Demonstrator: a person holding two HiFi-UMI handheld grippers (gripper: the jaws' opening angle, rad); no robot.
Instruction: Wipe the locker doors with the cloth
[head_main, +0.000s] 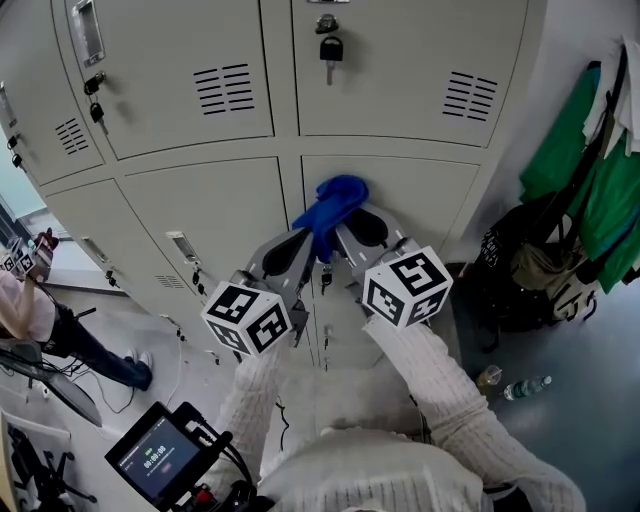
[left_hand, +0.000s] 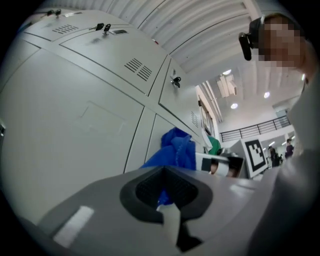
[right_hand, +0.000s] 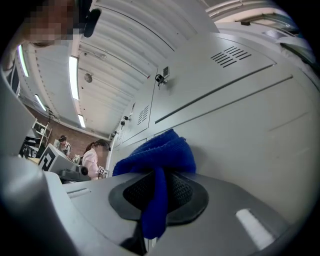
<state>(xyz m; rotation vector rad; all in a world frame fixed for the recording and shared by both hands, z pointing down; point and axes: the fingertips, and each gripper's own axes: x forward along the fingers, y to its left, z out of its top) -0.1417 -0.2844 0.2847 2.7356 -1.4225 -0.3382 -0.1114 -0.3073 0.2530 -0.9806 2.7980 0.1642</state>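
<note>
Both tongs are on the blue cloth right now. Your left gripper has its jaws pinched together on a thin tail of it. Your right gripper is clamped on a thicker fold that droops down through its jaws. The cloth sits bunched between the two, its long axis running up the door. Its fat end points up and lies against the lower right locker door, near that door's top left corner, and its narrow end trails down towards you. The upper door's padlock hangs well above.
</note>
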